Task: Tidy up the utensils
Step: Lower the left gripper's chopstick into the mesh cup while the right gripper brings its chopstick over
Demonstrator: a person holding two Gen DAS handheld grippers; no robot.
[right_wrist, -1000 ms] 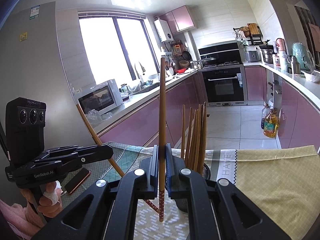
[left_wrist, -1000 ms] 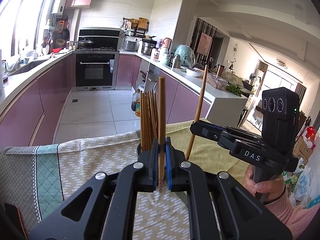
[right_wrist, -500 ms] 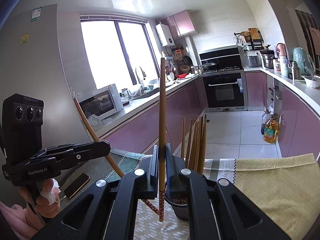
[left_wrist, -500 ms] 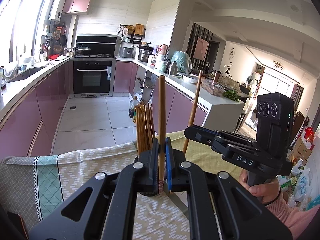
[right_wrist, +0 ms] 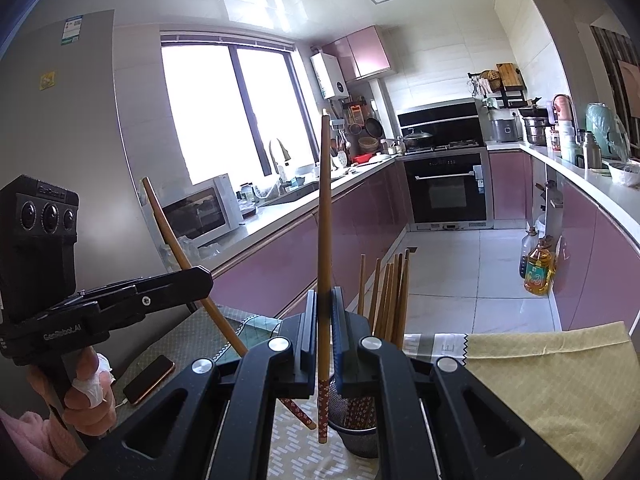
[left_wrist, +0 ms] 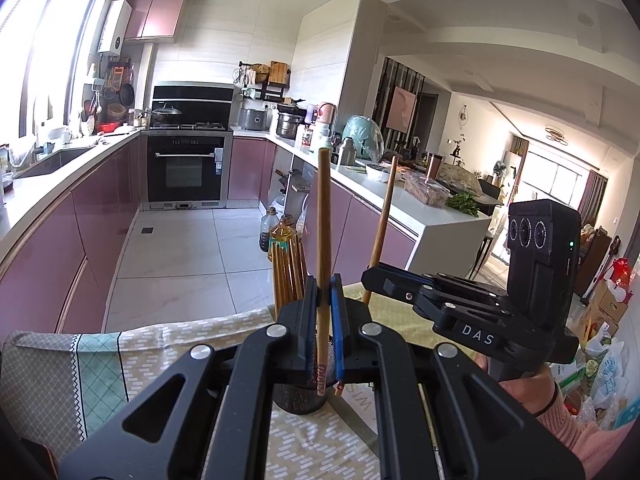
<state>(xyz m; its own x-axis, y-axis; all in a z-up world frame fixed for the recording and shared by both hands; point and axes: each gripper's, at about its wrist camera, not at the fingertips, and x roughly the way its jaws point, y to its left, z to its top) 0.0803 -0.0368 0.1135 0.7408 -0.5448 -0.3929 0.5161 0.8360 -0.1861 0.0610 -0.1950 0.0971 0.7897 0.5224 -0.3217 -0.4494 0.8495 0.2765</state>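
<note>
Your left tool (left_wrist: 323, 292) pinches one chopstick (left_wrist: 322, 240), standing straight up above the dark mesh cup (left_wrist: 298, 398) on the worktop cloth (left_wrist: 160, 344). Your right tool (right_wrist: 323, 308) squeezes another chopstick (right_wrist: 324, 216), upright too, just beside the cup. More chopsticks (right_wrist: 390, 296) stand in the cup.

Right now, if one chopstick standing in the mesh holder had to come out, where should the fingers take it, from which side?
Take the leftmost chopstick on its upper shaft, above the mesh holder, coming in level from its open left side in the right wrist view. It stands almost upright, apart from the other chopsticks bunched to its right.
</note>
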